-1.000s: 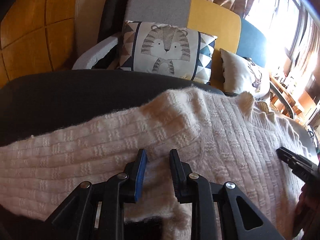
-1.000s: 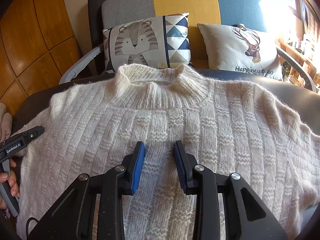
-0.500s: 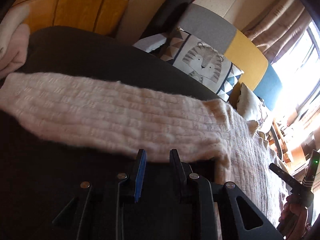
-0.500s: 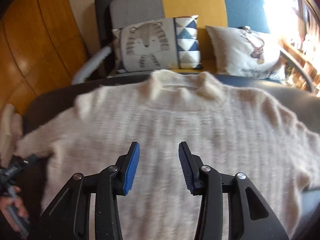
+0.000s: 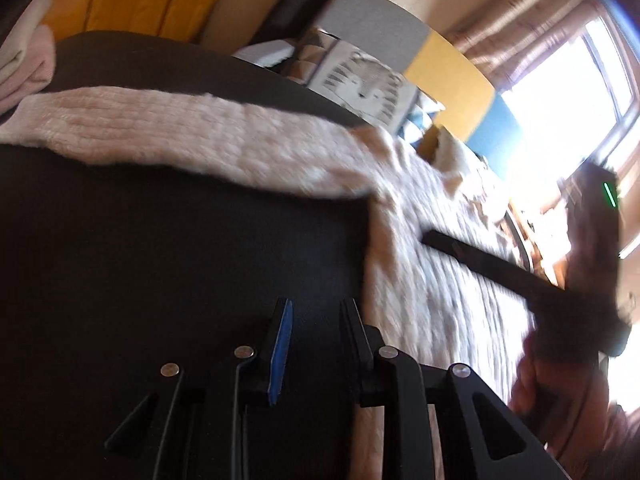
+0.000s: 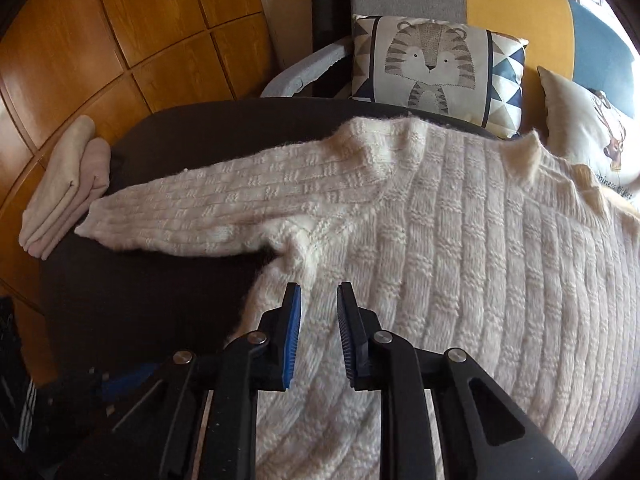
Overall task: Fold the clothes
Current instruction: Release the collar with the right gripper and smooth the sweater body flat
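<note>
Sweater (image 6: 460, 240) flat on counter (image 6: 160, 280), sleeve (image 6: 200, 208) running toward left edge. Right gripper (image 6: 319, 300) closing, empty, above side seam; left gripper (image 5: 316, 308) nearer sleeve, parted, empty.

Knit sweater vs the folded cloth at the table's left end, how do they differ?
The sweater lies spread flat with one sleeve stretched out; the folded cloth is a compact layered stack. The sweater is chunky ribbed knit; the cloth looks smooth. The sweater covers much of the dark table; the cloth sits at its edge, by the sleeve's cuff. Both are pale cream and rest on that table.
</note>
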Tool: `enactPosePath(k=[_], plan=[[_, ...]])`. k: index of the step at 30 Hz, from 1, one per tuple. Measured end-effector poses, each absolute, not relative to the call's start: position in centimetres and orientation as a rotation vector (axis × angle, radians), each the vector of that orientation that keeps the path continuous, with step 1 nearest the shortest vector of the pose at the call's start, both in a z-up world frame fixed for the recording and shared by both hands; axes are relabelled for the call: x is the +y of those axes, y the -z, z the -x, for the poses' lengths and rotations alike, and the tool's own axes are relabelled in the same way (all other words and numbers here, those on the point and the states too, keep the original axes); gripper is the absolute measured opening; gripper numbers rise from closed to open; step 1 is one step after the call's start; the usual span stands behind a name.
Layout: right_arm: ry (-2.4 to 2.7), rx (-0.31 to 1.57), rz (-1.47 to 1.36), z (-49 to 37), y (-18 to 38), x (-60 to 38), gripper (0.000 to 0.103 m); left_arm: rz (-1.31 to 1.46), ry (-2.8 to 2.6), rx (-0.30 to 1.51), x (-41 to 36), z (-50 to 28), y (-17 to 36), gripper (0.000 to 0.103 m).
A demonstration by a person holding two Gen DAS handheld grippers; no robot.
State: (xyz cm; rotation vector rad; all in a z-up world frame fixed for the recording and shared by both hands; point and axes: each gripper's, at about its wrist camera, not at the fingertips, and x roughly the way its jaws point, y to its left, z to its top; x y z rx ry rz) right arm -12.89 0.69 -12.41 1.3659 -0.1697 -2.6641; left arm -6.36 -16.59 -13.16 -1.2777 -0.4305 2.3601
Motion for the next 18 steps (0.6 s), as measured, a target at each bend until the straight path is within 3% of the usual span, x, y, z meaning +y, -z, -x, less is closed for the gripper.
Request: enactPosePath(k=[3,8,12,16,18], plan=[[2.629,-0.135,-1.391,14.7,13.1,-0.2,0.013,1.221,-2.365,-0.26,-15.0,4.3,12.8,0.024],[2.649,-0.057,-1.414,16.1,14.3,-1.7,0.01,1.099,-2.414,-0.037,-13.5,2.0,12.8,0.025],[2.652,-0.078,-1.408,15.8,14.1,-1.7,0.012,1.053,-2.431,-0.053,-13.9,1.2,13.0,0.025],[2.597,-0.387,-1.325,13.1,11.9,0.8,0.013,1.04,-2.415,-0.127,-14.7,0.7,13.1,0.025],[2.605,-0.431,-1.316,10.9,11.4,1.4,0.013,1.038,-2.397,-0.197,-15.5,0.6,13.0,0.025]])
